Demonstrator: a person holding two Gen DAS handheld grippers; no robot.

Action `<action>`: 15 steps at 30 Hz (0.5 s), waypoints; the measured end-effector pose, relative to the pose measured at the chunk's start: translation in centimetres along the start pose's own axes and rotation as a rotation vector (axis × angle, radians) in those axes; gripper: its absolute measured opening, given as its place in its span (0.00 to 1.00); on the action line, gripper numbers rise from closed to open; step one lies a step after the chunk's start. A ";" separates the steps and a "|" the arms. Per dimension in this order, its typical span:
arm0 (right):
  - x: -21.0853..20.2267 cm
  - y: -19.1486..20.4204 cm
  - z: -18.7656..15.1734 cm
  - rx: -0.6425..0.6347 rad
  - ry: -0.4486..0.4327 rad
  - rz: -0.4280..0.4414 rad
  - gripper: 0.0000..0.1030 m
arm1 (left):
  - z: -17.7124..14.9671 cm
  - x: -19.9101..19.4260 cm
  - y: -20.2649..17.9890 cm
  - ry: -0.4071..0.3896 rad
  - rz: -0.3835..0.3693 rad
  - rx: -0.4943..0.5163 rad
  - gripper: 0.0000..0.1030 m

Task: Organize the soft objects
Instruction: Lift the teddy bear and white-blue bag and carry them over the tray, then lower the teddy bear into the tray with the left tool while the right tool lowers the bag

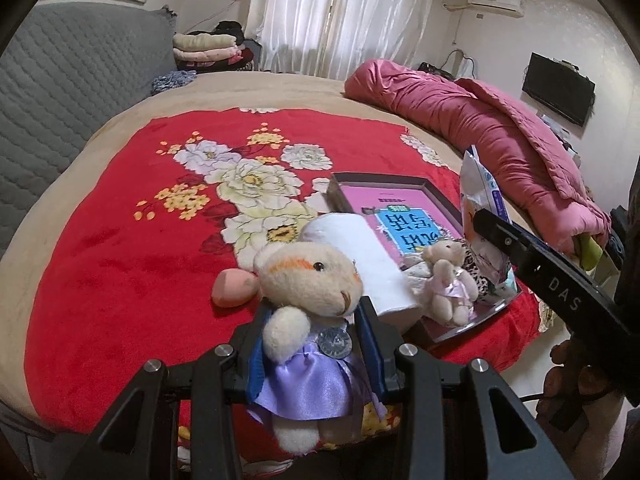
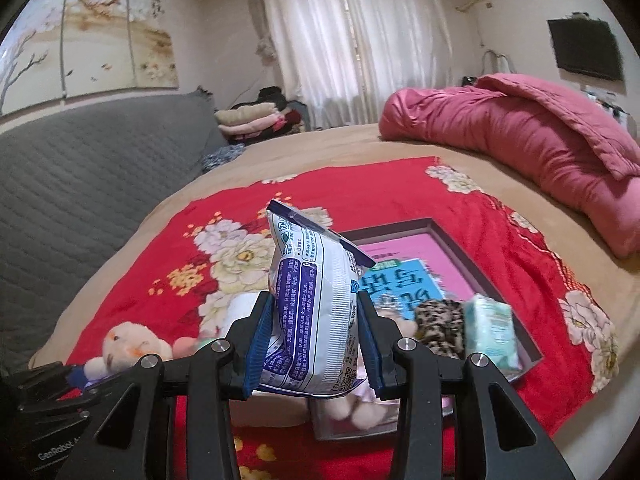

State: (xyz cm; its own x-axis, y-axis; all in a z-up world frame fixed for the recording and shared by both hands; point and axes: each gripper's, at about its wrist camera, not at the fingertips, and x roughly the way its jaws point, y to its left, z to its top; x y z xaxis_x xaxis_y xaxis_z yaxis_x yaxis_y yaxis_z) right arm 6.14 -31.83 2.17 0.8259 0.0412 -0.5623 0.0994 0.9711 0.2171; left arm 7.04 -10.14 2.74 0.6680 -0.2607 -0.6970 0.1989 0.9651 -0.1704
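Both tongs are loaded at once, which is where the trouble could start. In the left wrist view the left tongs [image 1: 316,344] are closed on a plush bear [image 1: 308,304] in a lilac satin dress, low and centre in the frame, pinched at the torso with head and legs hanging free; the slippery dress could let the toy slide out if the hand swings or tips. In the right wrist view the right tongs [image 2: 316,340] squeeze a white and blue soft pack [image 2: 312,300] at the lower middle of the frame, standing tall above the pads; being top-heavy, it could fold over or twist loose. The framed tray [image 1: 432,192] with a pink book cover in it lies on the red floral blanket [image 1: 132,248] right of centre, already crowded along its near edge with a small bear [image 1: 448,284], a leopard-print piece [image 2: 438,320] and a pale green packet [image 2: 492,332]. A white roll [image 1: 360,256] leans against its left edge, and a pink sponge [image 1: 234,286] lies on the blanket just left of the held bear. I judge that anything lowered into that near corner could knock the small bear or packet over the rim. The right gripper's arm crosses the right side of the left view, so the two tools may collide if both head for the tray together.
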 end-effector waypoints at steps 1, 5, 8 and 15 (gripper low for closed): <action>-0.1 -0.5 0.0 0.009 -0.003 -0.008 0.40 | 0.1 0.1 -0.3 0.001 -0.004 0.002 0.39; 0.0 -1.9 0.2 0.027 -0.013 -0.038 0.40 | 0.7 0.6 -1.5 0.004 -0.023 0.015 0.39; 0.0 -2.9 0.2 0.043 -0.022 -0.056 0.40 | 1.2 1.1 -2.9 0.007 -0.031 0.039 0.39; 0.0 -4.7 0.3 0.076 -0.045 -0.103 0.40 | 2.2 2.6 -5.7 0.024 -0.059 0.088 0.39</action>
State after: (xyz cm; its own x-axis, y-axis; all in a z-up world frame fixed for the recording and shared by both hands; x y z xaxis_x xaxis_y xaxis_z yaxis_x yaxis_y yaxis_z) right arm 5.80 -36.49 1.35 0.8333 -0.0700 -0.5484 0.2252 0.9489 0.2211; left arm 9.25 -16.34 3.42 0.6366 -0.3149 -0.7039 0.3001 0.9420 -0.1500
